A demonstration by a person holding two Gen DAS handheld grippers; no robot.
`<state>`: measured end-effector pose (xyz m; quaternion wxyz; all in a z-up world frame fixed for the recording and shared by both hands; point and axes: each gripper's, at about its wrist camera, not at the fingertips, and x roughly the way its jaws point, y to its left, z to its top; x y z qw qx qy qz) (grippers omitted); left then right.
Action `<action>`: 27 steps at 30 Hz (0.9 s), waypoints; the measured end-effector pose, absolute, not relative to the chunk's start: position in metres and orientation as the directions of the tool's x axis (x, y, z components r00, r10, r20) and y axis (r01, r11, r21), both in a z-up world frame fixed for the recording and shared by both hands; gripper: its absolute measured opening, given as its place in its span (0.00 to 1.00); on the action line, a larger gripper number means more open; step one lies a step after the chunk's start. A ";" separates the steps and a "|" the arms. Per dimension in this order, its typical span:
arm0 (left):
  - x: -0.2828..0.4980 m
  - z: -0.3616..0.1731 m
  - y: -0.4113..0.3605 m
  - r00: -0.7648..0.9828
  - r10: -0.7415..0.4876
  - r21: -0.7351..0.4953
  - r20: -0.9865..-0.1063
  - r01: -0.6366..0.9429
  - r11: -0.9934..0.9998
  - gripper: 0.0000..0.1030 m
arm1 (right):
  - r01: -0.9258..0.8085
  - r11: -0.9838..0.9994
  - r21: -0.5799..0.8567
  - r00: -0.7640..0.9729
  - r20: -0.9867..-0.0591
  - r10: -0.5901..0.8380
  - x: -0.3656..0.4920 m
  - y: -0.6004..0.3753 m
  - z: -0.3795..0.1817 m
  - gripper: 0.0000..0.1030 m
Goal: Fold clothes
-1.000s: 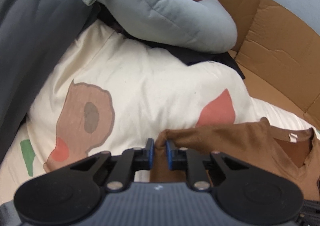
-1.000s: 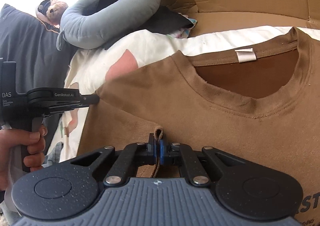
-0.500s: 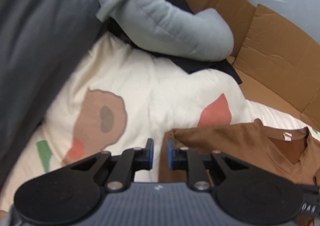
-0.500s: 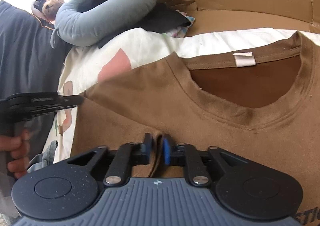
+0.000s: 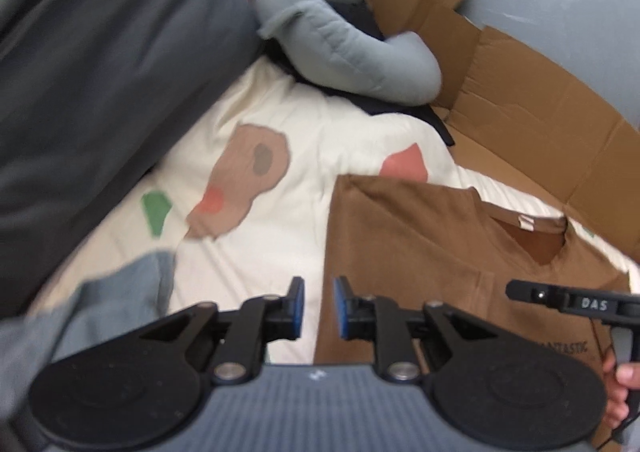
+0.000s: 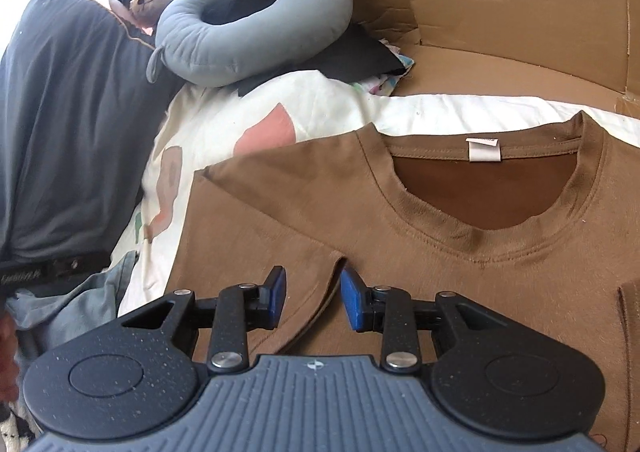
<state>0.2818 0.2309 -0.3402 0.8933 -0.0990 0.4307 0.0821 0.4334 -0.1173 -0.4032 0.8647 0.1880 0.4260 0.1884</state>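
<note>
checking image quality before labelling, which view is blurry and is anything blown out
Left wrist view: motion blur smears the cream patterned bedsheet and dark grey pillow. Right wrist view: sharp on the brown t-shirt, but the top-left corner is blown out white; fisheye bends the cardboard.

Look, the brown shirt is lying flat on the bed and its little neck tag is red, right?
Not quite. The brown shirt does lie flat on the bed, but its neck tag is white, not red. The right wrist view shows it clearly, just inside the back of the collar.
</note>
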 end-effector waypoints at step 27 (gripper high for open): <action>0.211 -0.437 0.191 0.669 -0.143 -0.533 -0.729 -0.424 0.732 0.44 | -0.114 0.852 0.511 0.518 -0.701 0.490 0.456 -0.116 -0.433 0.33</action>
